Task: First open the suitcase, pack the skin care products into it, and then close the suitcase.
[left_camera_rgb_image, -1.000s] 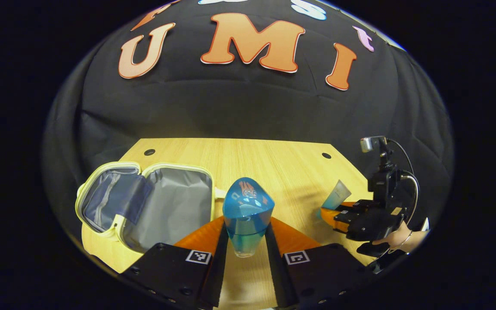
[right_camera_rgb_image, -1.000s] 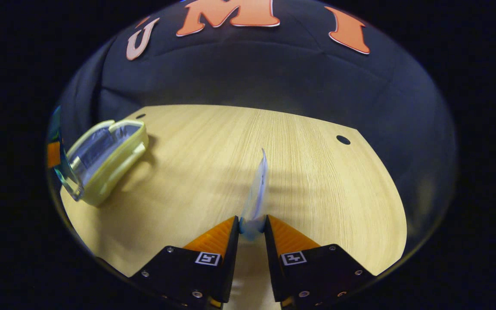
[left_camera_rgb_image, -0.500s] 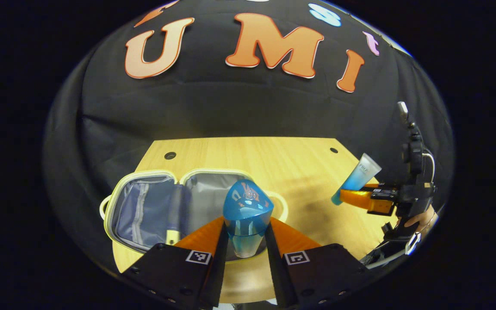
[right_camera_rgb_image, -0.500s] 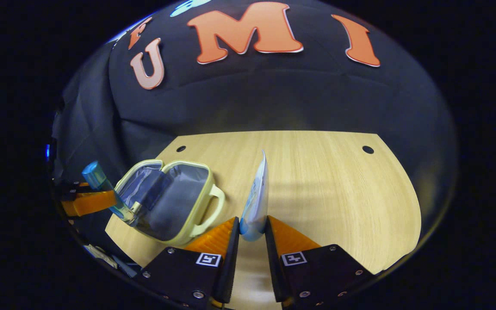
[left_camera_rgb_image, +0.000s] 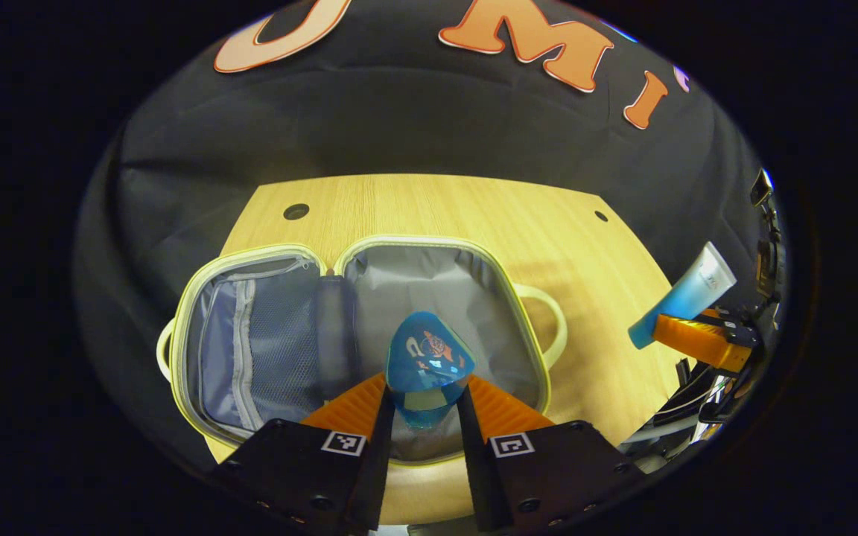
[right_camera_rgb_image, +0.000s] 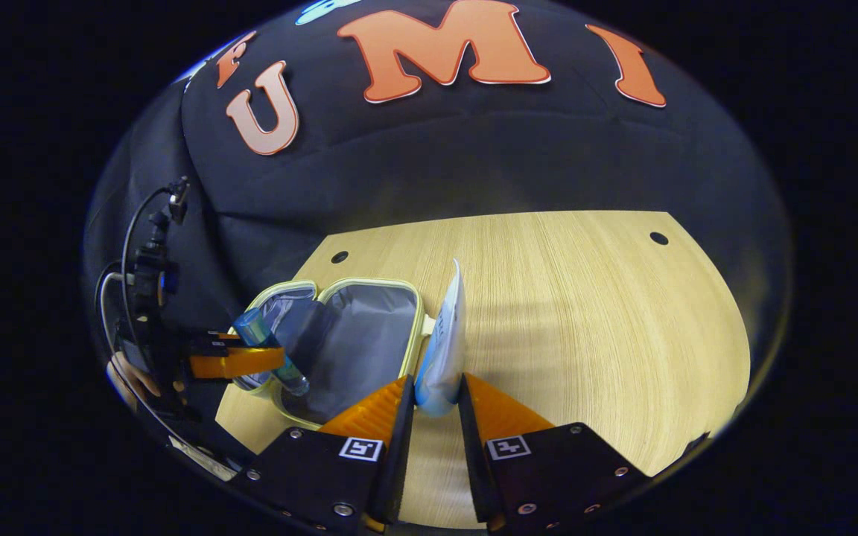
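So the suitcase (left_camera_rgb_image: 474, 290) is lying wide open on the wooden table (left_camera_rgb_image: 429, 208), grey lining up, mesh pocket in the left half. The left gripper (left_camera_rgb_image: 426, 406) is pinching a blue bottle (left_camera_rgb_image: 427, 365) between both fingers and holding it right over the right half of the case. In the right gripper view, the right gripper (right_camera_rgb_image: 436, 402) is clamped on a pale blue tube (right_camera_rgb_image: 445, 342), flat end pointing up, just beside the suitcase's near edge and above the table. A hand (right_camera_rgb_image: 131, 376) shows behind the left gripper at the far left there.
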Tool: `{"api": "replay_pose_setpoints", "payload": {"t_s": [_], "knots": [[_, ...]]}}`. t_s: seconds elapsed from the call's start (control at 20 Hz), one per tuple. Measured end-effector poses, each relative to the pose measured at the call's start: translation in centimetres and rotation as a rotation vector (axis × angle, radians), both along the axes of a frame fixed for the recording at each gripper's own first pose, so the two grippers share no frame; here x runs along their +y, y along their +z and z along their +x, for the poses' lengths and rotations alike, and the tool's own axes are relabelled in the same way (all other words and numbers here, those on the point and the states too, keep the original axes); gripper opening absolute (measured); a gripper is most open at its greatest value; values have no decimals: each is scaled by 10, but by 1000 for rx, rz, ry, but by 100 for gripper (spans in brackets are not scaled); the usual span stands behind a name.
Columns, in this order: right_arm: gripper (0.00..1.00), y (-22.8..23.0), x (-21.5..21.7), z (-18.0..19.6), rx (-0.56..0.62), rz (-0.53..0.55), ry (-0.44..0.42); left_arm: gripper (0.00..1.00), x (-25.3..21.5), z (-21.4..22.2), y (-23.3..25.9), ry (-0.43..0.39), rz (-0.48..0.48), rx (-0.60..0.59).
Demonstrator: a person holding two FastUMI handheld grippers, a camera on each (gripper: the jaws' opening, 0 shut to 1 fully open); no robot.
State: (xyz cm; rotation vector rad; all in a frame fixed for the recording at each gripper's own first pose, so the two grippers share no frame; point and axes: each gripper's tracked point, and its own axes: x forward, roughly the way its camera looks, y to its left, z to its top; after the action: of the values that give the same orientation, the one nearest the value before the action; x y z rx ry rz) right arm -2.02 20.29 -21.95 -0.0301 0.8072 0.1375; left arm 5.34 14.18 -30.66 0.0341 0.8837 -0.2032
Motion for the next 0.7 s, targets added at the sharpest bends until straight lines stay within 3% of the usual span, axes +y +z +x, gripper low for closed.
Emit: {"api": "replay_pose_setpoints", "payload": {"t_s": [0.25, 0.4, 0.65, 0.7], "knots": [[37, -10, 2, -5, 32, -20, -43, 46, -13, 19, -34, -43, 38, 86], [37, -13, -2, -5, 44, -35, -63, 46, -12, 33, -52, -27, 48, 112], [37, -20, -7, 1, 71, -41, -80, 47, -12, 65, -54, -50, 124, 74], [37, -21, -7, 3, 71, -39, -82, 51, -13, 70, -55, -53, 137, 67]]}}
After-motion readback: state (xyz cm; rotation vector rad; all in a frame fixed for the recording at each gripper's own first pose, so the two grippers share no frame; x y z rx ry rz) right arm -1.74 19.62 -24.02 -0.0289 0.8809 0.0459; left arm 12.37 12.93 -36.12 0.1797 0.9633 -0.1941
